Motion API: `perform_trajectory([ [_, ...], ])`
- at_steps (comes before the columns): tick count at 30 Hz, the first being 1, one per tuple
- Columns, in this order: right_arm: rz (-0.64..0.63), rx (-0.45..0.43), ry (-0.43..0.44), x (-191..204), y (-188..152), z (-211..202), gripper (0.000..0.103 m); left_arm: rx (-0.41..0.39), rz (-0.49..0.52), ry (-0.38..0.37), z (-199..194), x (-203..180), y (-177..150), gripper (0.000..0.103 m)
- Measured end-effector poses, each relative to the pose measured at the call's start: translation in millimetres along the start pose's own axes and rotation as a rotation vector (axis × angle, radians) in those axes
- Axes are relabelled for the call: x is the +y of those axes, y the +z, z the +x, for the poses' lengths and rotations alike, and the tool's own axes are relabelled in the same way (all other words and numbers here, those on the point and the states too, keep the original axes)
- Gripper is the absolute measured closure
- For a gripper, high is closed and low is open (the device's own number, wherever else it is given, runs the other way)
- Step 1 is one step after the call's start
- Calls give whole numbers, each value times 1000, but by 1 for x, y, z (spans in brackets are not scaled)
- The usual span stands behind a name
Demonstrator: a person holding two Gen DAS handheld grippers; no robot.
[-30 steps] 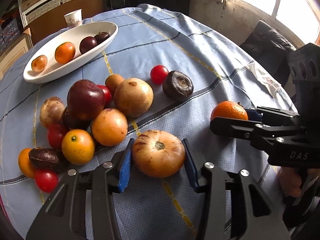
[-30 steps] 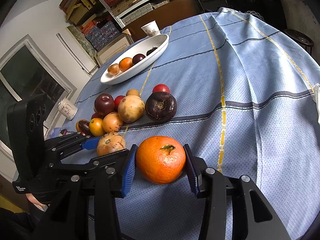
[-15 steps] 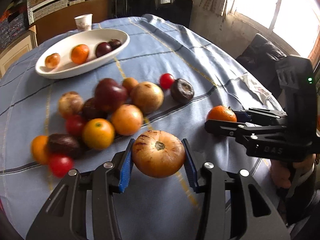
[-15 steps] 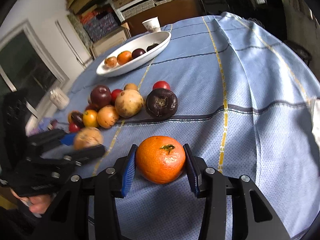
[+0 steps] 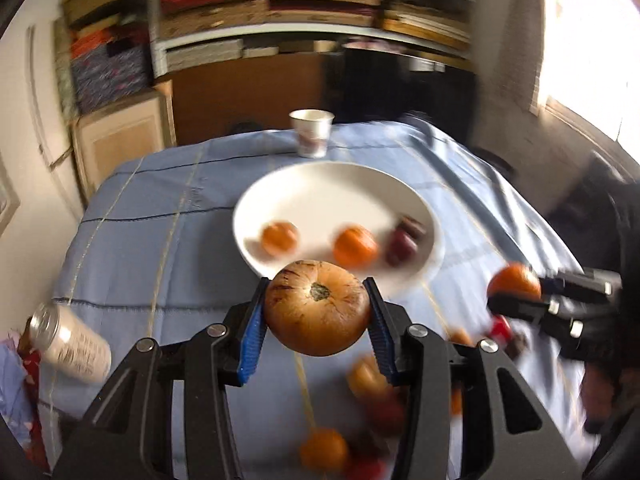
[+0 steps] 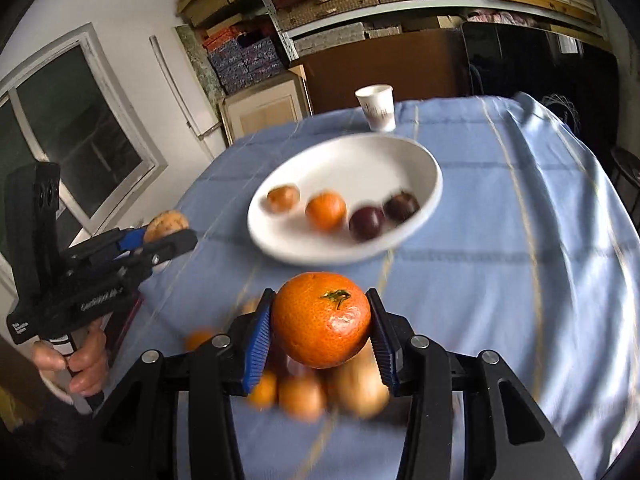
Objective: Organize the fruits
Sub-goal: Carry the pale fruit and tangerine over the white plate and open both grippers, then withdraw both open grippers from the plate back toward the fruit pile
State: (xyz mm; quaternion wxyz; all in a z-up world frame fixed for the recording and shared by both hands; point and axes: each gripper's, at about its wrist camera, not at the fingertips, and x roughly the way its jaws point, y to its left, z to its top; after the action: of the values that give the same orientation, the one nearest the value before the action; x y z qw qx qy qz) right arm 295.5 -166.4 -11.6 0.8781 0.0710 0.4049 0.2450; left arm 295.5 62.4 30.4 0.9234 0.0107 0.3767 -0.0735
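Both claws are now lifted off the worktop (image 6: 520, 240) and swung toward the bowl (image 5: 416, 200); a second ago each sat low by the fruit pile. Left claw (image 5: 316, 312) is clamped on the tan fruit (image 5: 318, 308), right claw (image 6: 320, 320) on the orange (image 6: 320, 320), both in the air just short of the bowl's near rim. Pile (image 6: 320, 392) sits below, blurred. Judging by this, the drop into the bowl comes next.

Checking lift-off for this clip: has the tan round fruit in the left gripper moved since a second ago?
Yes. The tan fruit, clamped in the left gripper, has gone up off the tablecloth and forward, now near the white dish.
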Motion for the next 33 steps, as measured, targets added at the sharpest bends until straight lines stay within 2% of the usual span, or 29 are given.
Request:
perform_trajectory([
  [3, 8, 20, -52, -3, 23, 38, 57, 33, -48, 14, 33, 12, 19, 58],
  [8, 5, 60, -47, -1, 34, 75, 57, 86, -59, 28, 81, 9, 28, 58],
  [10, -20, 62, -58, 4, 36, 78, 50, 93, -55, 56, 90, 4, 29, 46],
  [11, -37, 51, -63, 7, 37, 75, 42, 85, -58, 83, 89, 4, 29, 25],
  [12, -54, 34, -69, 10, 37, 68, 36, 60, -67, 107, 80, 5, 29, 9],
  [13, -71, 13, -67, 11, 36, 61, 33, 41, -69, 107, 74, 7, 29, 7],
  [14, -92, -17, -72, 13, 34, 49, 29, 9, -72, 103, 62, 8, 27, 6],
  [18, -159, -116, -107, 12, 12, 8, 18, -26, -76, 96, 22, 11, 9, 5],
  [22, -213, -226, -118, 0, -17, -17, 16, -64, -61, 143, -6, 12, -30, 5],
  [23, -215, -236, -123, -5, -23, -19, 16, -66, -68, 162, -8, 14, -38, 5],
  [25, -218, -201, -152, -8, -26, -19, 16, -55, -105, 196, -9, 22, -59, 5],
  [27, -193, -204, -97, -7, -32, -25, 16, -7, -123, 249, -6, 26, -71, 5],
  [30, -170, -178, 20, 4, -42, -30, 16, -27, -137, 295, -16, 29, -74, 5],
  [33, -276, -191, -5, 28, -58, -36, 16, -58, -138, 317, -26, 28, -75, 5],
])
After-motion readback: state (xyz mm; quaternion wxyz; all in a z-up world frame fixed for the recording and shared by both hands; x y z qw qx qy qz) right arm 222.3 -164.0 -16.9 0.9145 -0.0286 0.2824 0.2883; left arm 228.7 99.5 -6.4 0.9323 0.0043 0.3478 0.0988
